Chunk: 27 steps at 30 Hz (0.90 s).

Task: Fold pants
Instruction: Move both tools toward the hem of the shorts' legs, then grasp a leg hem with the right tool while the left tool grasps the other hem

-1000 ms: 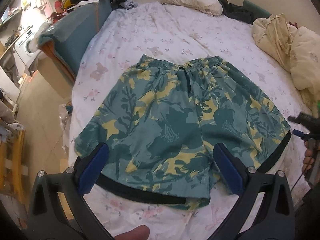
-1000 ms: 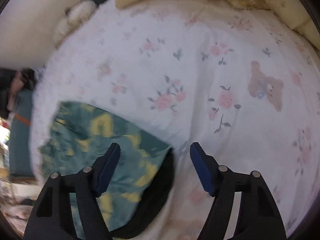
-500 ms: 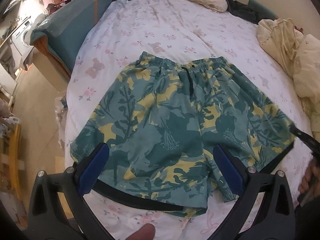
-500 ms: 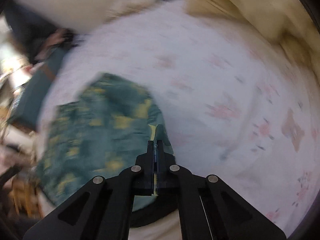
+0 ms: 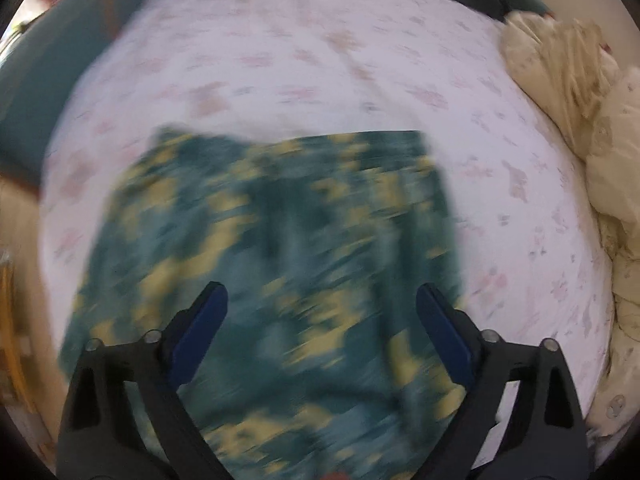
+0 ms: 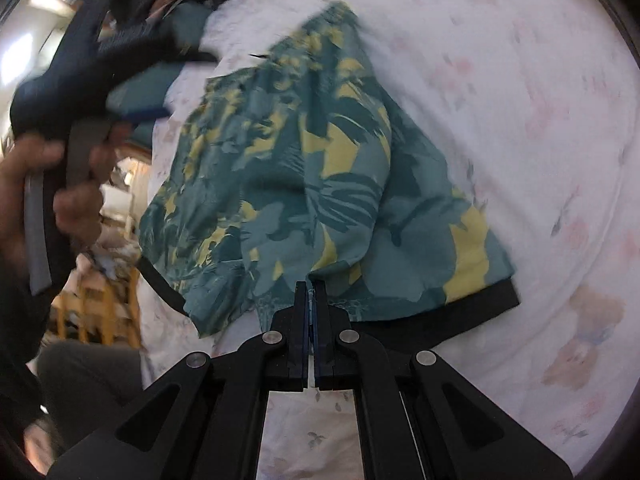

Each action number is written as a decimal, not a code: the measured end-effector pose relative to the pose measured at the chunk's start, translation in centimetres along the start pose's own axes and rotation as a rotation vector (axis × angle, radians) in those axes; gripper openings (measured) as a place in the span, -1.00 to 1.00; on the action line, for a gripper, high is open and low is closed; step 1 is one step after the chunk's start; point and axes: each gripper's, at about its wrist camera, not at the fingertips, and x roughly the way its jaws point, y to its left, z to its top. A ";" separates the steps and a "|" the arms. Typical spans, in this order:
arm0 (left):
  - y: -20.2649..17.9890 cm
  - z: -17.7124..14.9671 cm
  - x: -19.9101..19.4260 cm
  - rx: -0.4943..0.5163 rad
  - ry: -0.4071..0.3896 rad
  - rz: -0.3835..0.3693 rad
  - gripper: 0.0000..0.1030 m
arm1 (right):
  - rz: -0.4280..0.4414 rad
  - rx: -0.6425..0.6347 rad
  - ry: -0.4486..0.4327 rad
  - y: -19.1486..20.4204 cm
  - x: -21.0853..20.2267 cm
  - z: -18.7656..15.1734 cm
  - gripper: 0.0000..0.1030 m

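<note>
The pants are green and yellow patterned shorts [image 6: 304,168] with black hems, lying on the bed. My right gripper [image 6: 311,292] is shut on the hem of one leg and holds it folded across over the other half. In the left wrist view the shorts [image 5: 272,264] are blurred and look about half as wide as before. My left gripper [image 5: 320,324] is open and empty, held above the near part of the shorts. The left gripper and the hand on it also show at the left of the right wrist view [image 6: 72,92].
The bed has a white floral sheet [image 5: 320,60]. A cream duvet [image 5: 592,128] is heaped along the right side. A pillow and dark clothes lie at the head. A teal bench [image 5: 36,80] and the floor are at the left.
My right gripper, shut on the right leg's hem, has carried it leftward over the left leg, folding the shorts in half. The left gripper moved forward over the shorts, still open.
</note>
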 end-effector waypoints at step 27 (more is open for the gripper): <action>-3.7 3.8 -1.8 0.213 0.010 -0.011 -0.98 | 0.313 -0.079 -0.081 6.6 -1.0 -1.5 -0.99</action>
